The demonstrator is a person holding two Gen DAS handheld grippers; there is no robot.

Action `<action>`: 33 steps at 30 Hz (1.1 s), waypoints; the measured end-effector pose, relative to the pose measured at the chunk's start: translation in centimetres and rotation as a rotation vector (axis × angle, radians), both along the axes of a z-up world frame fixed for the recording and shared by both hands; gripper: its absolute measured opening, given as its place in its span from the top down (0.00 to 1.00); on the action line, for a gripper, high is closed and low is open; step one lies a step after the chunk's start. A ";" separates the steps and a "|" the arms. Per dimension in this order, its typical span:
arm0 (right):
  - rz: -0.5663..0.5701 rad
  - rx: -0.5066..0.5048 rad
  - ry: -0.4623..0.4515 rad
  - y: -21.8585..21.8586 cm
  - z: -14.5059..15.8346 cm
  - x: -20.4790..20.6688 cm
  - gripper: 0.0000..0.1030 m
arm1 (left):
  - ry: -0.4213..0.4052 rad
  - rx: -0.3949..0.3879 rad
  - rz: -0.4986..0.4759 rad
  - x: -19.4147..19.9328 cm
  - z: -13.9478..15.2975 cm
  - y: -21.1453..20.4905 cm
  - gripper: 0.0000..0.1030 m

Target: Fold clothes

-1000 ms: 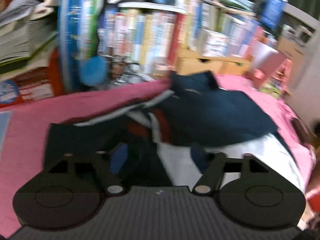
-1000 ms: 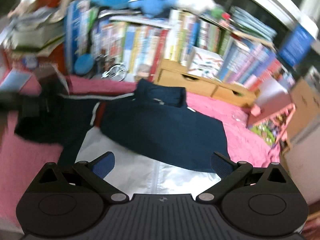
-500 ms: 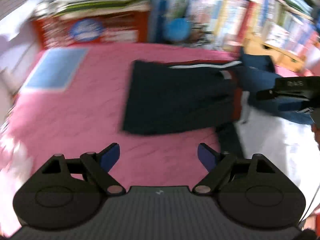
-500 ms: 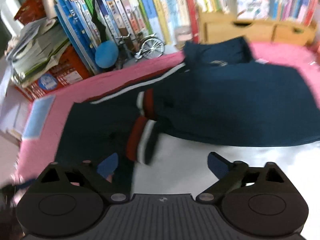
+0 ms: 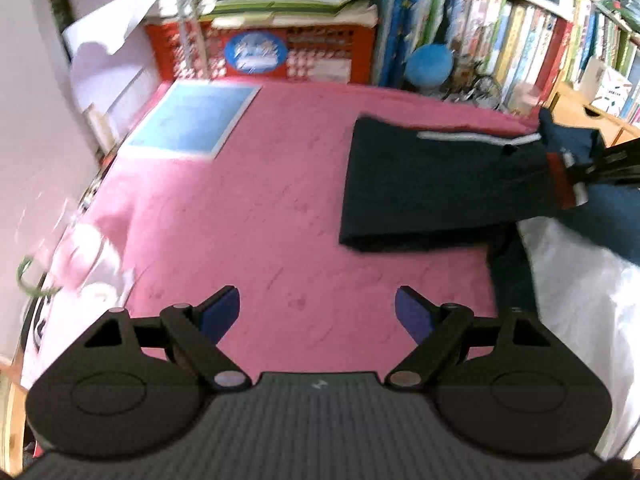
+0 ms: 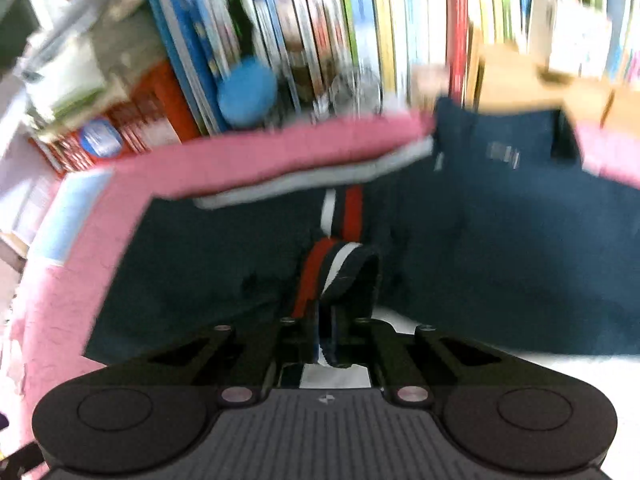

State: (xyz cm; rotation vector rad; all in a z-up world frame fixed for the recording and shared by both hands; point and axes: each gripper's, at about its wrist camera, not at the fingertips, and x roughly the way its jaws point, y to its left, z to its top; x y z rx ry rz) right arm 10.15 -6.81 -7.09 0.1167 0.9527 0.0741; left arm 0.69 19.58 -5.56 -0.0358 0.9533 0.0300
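The right gripper point(image 6: 326, 336) is closed on the striped cuff point(image 6: 340, 264) of the jacket point(image 5: 432, 184) lying on the pink cover point(image 5: 248, 208), probably to fold the sleeve inward, while the left gripper point(image 5: 318, 312) hangs open over bare cover.

Right wrist view: books point(image 6: 360, 32) along top blurring, titles unreadable | navy jacket point(image 6: 520, 240) running off right edge, label illegible | left wrist view: right gripper point(image 5: 576, 170) entering at right edge, mostly cut off, smearing
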 end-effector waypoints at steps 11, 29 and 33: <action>-0.094 -0.115 -0.274 -13.9 10.5 -1.5 0.93 | -0.094 -0.010 -0.201 3.7 1.5 -9.5 0.09; -0.117 -0.339 -0.118 -25.6 -0.4 2.5 0.93 | 0.018 0.185 -0.262 9.0 -5.2 -18.8 0.09; -0.090 -0.367 -0.101 -26.2 -2.9 3.2 0.93 | 0.013 0.326 -0.225 9.3 -6.3 -18.7 0.09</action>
